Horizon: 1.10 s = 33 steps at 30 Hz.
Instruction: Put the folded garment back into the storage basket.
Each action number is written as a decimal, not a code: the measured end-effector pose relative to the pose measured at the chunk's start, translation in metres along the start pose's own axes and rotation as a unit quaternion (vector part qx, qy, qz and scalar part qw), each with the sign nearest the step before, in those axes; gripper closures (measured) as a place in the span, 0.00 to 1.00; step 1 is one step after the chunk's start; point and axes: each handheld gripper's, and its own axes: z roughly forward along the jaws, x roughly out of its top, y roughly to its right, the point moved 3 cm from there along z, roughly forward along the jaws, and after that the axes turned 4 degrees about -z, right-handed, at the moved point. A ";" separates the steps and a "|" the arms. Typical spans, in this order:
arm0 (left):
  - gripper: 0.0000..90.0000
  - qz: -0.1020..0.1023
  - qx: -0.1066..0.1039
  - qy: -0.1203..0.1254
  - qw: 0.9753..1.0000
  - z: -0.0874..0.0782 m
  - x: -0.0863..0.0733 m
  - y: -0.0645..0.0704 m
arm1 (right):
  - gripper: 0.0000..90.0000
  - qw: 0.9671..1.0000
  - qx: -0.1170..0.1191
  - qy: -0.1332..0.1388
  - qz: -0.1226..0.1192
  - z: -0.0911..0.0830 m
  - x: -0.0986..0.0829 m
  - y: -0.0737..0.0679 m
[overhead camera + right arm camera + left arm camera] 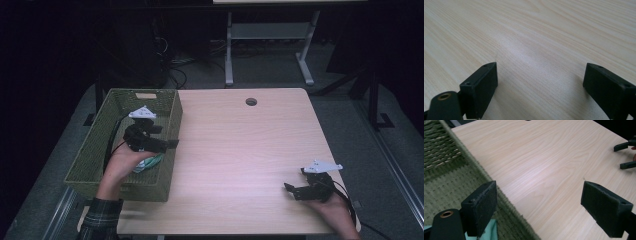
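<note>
Surface (240, 150): bare wood under right tongs (295, 190), jaws apart, nothing held. Basket (100, 145): green woven, below left tongs (172, 144), jaws apart at its rim. Cloth (150, 162): pale teal, in basket just beneath/behind left tongs; left hand nearer. Long axis unclear.

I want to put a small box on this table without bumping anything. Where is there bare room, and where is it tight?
The table is bare wood from the green basket to the right hand-held gripper, back to the round hole. It is tight at the left: the left hand-held gripper hangs open over the basket's rim, a pale green cloth beneath it.
</note>
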 end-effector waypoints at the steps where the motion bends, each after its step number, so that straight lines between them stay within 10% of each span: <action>1: 0.15 0.001 0.000 -0.001 1.000 0.001 0.000 0.001 | 0.13 1.000 0.000 0.000 0.000 0.000 0.000 0.000; 33: 0.15 0.041 -0.056 0.002 0.998 0.069 0.008 0.080 | 0.13 1.000 0.000 0.000 0.000 0.000 0.000 0.000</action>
